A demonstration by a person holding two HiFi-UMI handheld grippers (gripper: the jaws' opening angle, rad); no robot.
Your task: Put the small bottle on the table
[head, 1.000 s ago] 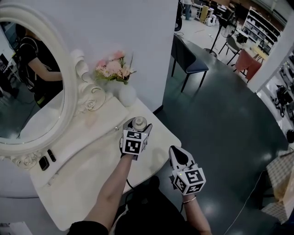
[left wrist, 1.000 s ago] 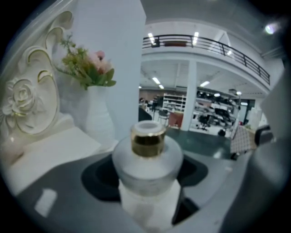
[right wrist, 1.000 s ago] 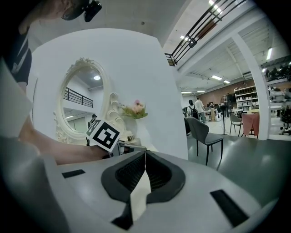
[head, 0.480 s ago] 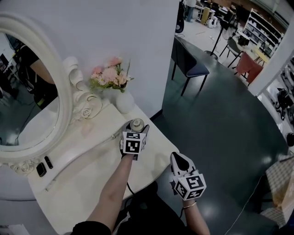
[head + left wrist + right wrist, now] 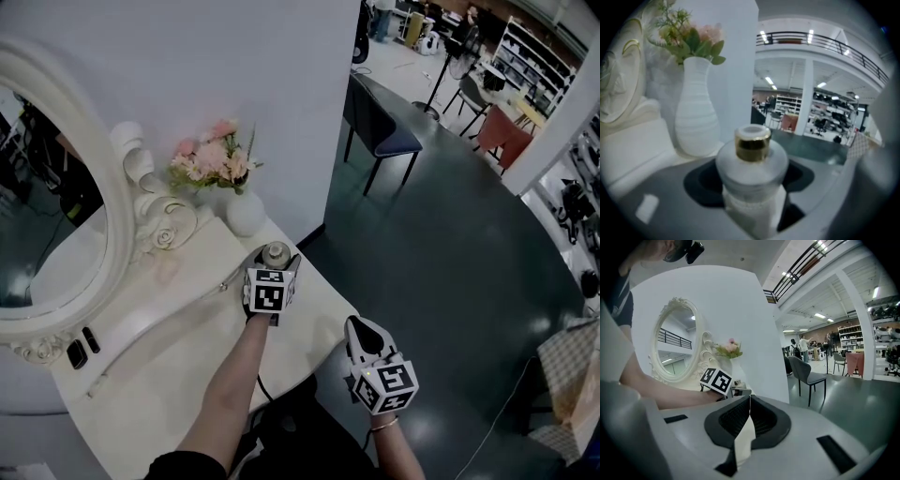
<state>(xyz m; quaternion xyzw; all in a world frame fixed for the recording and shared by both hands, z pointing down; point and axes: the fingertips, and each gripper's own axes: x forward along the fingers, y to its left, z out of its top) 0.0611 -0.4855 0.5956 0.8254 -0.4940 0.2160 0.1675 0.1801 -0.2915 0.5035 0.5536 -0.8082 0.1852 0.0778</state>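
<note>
L gripper is clenched on the small bottle: jaws press its frosted body from both sides, gold collar and cap stand upright above them. R gripper has jaws together w/ nothing between, hanging off the table's front edge over the dark floor, well apart from the bottle. Bottle sits over the right end of the white table, near the ribbed white vase w/ pink flowers, oval mirror further left. Can't tell if the base touches the tabletop; the jaws hide it. Step in hand, prob.: placing, w/ the bottle carried to its spot but not let go. Next move needs a straight descent until the base seats flat, keeping clear of the vase, then jaws eased apart evenly so the bottle doesn't tip, and L gripper backed off w/o brushing the cap.
</note>
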